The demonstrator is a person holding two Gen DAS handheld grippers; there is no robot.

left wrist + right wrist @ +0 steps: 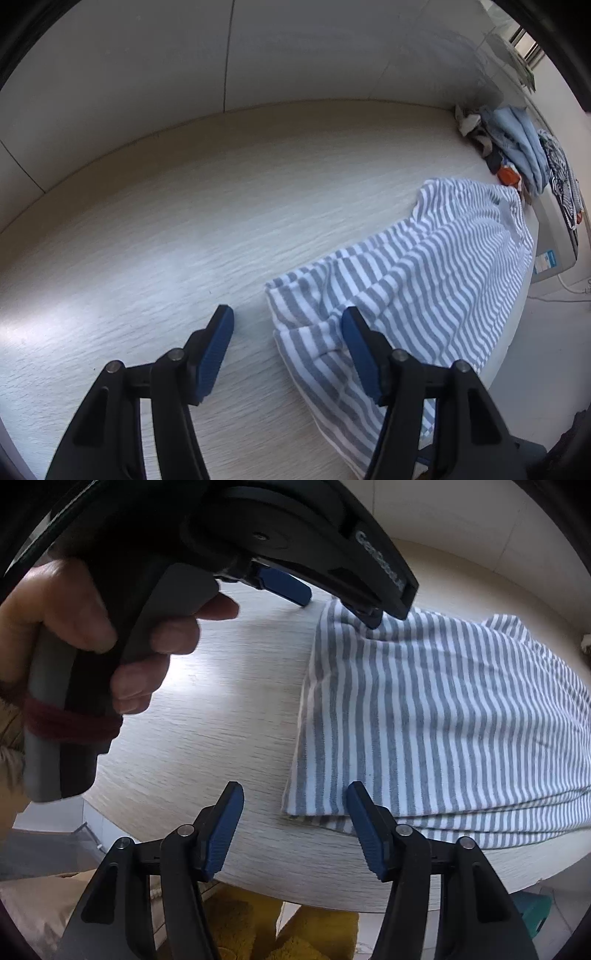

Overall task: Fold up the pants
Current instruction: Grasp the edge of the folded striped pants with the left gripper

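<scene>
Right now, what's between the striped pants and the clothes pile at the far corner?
Nothing: the striped pants reach right up to the clothes pile, seen in the left wrist view.

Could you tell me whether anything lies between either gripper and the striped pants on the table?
Nothing visible does. The left gripper and right gripper both stand open at the near end of the striped pants, one finger over the cloth, one over bare table. The clothes pile sits far off.
</scene>
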